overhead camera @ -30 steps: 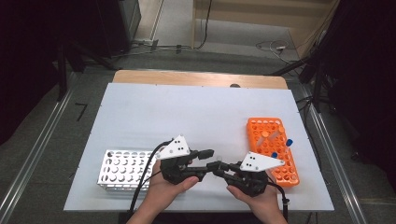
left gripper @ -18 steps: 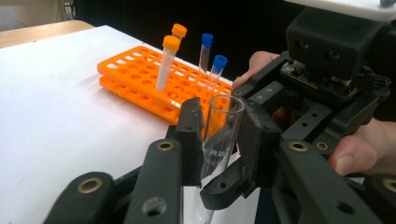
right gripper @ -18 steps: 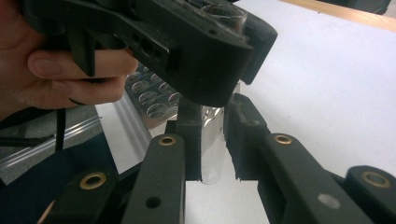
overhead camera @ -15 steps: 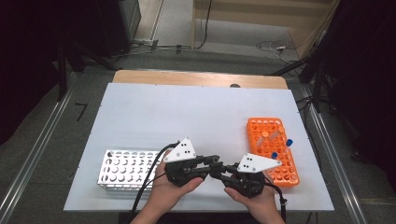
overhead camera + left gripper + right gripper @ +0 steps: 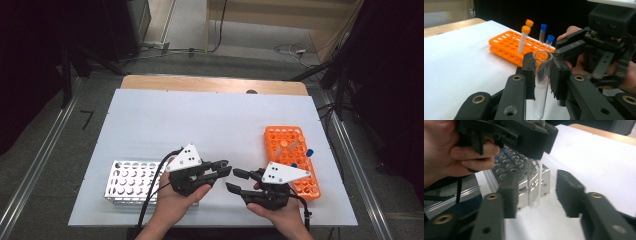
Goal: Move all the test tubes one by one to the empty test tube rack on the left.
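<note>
Orange rack [image 5: 291,159] with capped tubes [image 5: 524,38]; metal rack [image 5: 131,180]; white table [image 5: 200,120].

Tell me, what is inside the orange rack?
The orange rack holds capped tubes: two with orange caps and two with blue caps. The rack hides their lower ends.

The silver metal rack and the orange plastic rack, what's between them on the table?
In the high view, the two hand-held grippers, left gripper and right gripper, sit between the silver metal rack and the orange plastic rack.
</note>
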Available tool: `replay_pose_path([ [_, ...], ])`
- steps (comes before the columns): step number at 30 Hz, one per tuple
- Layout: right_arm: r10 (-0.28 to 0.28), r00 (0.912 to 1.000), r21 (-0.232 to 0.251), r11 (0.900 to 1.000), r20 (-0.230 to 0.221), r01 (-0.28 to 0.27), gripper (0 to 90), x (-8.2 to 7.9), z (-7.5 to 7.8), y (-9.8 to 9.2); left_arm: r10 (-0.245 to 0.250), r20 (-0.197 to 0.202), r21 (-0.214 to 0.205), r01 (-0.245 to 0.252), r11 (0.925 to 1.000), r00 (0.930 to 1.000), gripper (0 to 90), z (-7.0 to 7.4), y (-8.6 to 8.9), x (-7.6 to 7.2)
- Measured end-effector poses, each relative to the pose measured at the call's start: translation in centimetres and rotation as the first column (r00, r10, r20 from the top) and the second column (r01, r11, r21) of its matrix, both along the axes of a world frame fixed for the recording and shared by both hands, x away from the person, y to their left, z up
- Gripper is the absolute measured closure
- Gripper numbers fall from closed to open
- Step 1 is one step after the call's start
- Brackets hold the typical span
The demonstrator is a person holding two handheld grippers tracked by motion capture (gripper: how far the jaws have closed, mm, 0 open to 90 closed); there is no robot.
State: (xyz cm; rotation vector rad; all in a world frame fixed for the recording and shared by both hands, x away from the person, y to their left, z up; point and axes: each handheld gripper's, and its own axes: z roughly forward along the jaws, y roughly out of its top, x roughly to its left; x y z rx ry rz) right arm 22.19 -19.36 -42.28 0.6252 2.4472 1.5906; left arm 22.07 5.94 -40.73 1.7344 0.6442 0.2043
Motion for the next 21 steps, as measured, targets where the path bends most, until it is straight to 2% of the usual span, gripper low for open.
replay_pose_path([
  [1, -0.002, 1.0000, 0.006, 1.0000, 0.005, 0.002, 39.4, 0.0, 0.3, -0.4, 0.009, 0.001, -0.001, -0.009, 1.0000, 1.0000, 76.7, 0.1, 0.3, 0.1],
  [5, -0.010, 0.9999, 0.025, 0.9996, 0.005, 0.010, 30.7, 0.2, 0.8, -1.1, 0.044, 0.010, -0.003, -0.044, 0.9990, 0.9990, 76.7, 0.3, 1.4, 0.3],
  [9, -0.038, 0.9993, 0.036, 0.9986, 0.004, 0.038, 12.0, 0.6, 1.4, -2.3, 0.089, 0.020, -0.003, -0.089, 0.9961, 0.9959, 76.6, 0.5, 3.0, 0.6],
  [10, -0.036, 0.9993, 0.036, 0.9987, 0.003, 0.036, 7.8, 0.6, 1.5, -2.5, 0.089, 0.020, -0.003, -0.089, 0.9961, 0.9959, 76.7, 0.5, 3.0, 0.6],
  [12, -0.031, 0.9995, 0.049, 0.9983, -0.005, 0.031, 0.8, 0.7, 1.8, -3.1, 0.121, 0.026, -0.005, -0.121, 0.9927, 0.9923, 76.7, 0.5, 3.9, 0.7],
  [18, -0.046, 0.9989, 0.061, 0.9971, -0.004, 0.046, 0.0, 1.0, 2.0, -4.3, 0.171, 0.037, 0.005, -0.171, 0.9852, 0.9845, 76.7, 0.5, 5.4, 1.0],
  [21, -0.069, 0.9976, 0.064, 0.9956, 0.000, 0.069, 0.0, 1.1, 2.1, -5.1, 0.209, 0.051, 0.005, -0.209, 0.9779, 0.9767, 76.7, 0.2, 6.2, 1.1],
])
